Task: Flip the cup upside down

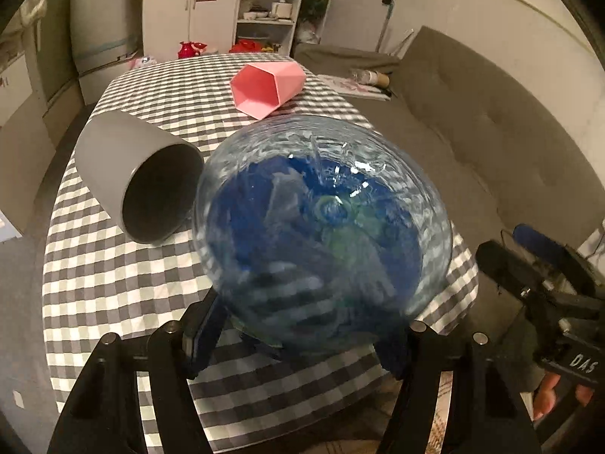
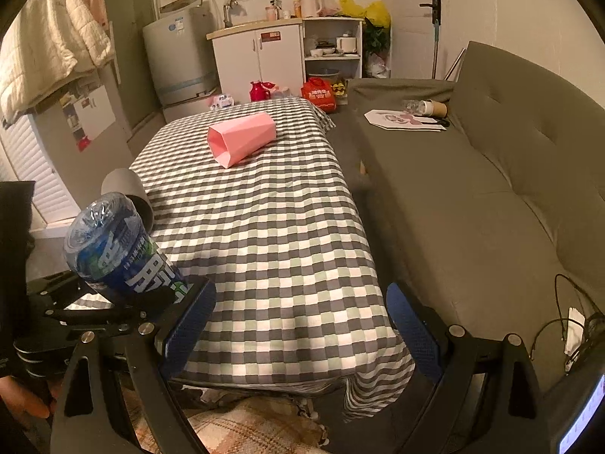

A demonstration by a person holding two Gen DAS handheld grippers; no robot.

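My left gripper (image 1: 302, 336) is shut on a clear plastic cup with a blue label (image 1: 321, 227), which looks like a cut water bottle. It is held tilted above the near end of the table, ridged closed end pointing up and away. The right wrist view shows the same cup (image 2: 113, 246) at far left, held in the left gripper (image 2: 128, 302). A grey cup (image 1: 140, 178) lies on its side just left of it, mouth toward me. A pink faceted cup (image 1: 264, 87) lies on its side farther back. My right gripper (image 2: 302, 329) is open and empty at the table's near edge.
A grey-and-white checked cloth covers the table (image 2: 283, 227). A grey sofa (image 2: 491, 189) runs along the right side, with papers and a cardboard tube on it. White cabinets (image 2: 257, 60) and a washing machine stand behind. Cables lie at the lower right.
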